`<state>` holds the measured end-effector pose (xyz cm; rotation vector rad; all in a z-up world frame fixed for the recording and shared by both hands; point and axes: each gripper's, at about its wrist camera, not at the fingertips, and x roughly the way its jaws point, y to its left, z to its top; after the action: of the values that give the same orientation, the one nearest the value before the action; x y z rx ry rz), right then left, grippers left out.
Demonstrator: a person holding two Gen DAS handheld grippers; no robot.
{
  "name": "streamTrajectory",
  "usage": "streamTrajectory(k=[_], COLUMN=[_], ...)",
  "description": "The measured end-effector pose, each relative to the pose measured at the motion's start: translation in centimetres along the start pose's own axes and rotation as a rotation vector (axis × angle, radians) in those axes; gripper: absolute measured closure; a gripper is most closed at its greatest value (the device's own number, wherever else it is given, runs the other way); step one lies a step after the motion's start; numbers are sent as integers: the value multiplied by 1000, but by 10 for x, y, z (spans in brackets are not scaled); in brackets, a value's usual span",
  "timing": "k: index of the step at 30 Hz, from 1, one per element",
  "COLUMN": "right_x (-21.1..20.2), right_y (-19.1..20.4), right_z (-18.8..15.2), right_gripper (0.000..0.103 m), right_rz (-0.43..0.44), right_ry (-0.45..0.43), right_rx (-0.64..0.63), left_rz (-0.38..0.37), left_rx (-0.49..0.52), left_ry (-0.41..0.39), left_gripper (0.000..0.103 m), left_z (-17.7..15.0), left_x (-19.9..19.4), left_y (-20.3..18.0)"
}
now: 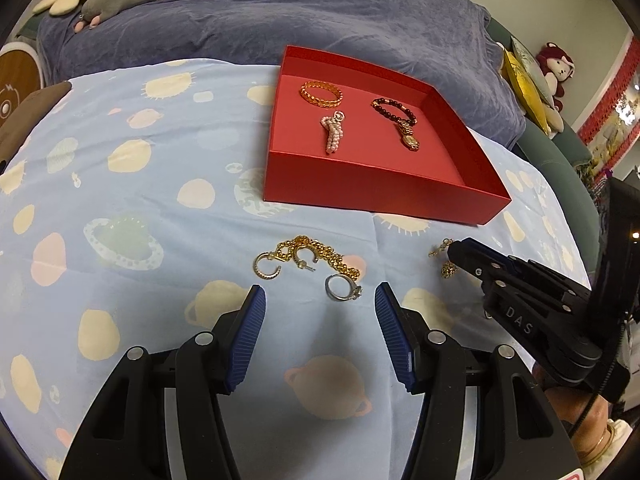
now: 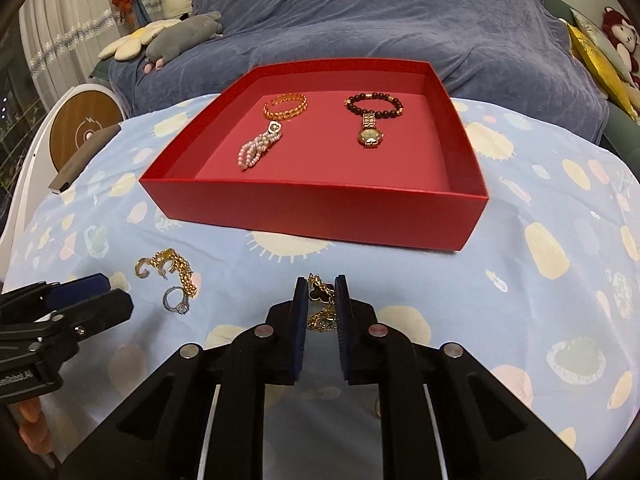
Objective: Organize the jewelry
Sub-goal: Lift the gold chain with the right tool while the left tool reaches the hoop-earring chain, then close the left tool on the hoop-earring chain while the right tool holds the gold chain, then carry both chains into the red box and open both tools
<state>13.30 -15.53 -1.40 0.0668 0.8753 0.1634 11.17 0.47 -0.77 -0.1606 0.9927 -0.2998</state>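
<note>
The right gripper (image 2: pixel 321 282) is clenched on a gold necklace with a dark clover charm (image 2: pixel 322 290); the charm sits pinched between its pads, and the rest of the chain trails down onto the blue planet-print cloth (image 2: pixel 520 280) between the fingers. The left gripper (image 1: pixel 320 294) is released, its ribbed blue pads (image 1: pixel 248 332) wide apart and low over the cloth, grasping nothing. Just ahead of its tips lies a silver ring with a stone (image 1: pixel 342 287), touching the end of a gold chain bracelet (image 1: pixel 324 254). Two gold hoop earrings (image 1: pixel 267 265) lie beside and partly against that chain.

Farther back on the desk stands a shallow red box (image 2: pixel 320 210), open at the top. Four pieces rest on its floor: a gold woven bangle (image 2: pixel 285 106) at the back left, a looped pearl bracelet (image 2: pixel 258 147) just in front of it, a dark bead bracelet (image 2: pixel 373 105) at the back right, and a small gold watch (image 2: pixel 370 132) touching the near side of the beads.

Behind the desk is a sofa under a purple throw (image 2: pixel 380 20), with a grey plush toy (image 2: pixel 182 38) lying on it.
</note>
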Motion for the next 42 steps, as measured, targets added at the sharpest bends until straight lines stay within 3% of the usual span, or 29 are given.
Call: streamTrajectory(k=[9,12,16,19,22,32,42], right_x=[-16,-17,-19,-19,-20,-38,-58], right_y=[-18,-22,-26,-29,-30,-30,-13], right_z=[-3,-4,-5,-5,-4,0,14], right_gripper=[90,90,90,90,90,90,90], right_rz=[45,49,50,50,52,68,104], right_ry=[-2,-2,-4,-3,-6,-47,-103], right_rx=[60,72,79,87,92,96,81], left_rz=[30,48,94,95,100,-49,-111], left_rx=[26,62,122,161,191,153,101], left_ry=[-21,-13,-26,-29,-41,-104,-187], left_gripper=[49,54,72,96,100,101,101], left_z=[18,21,21,20,17,28,41], left_x=[24,38,51,54,53,0,-52], left_y=[-5,-9,-16,-21,-26,-27,-15])
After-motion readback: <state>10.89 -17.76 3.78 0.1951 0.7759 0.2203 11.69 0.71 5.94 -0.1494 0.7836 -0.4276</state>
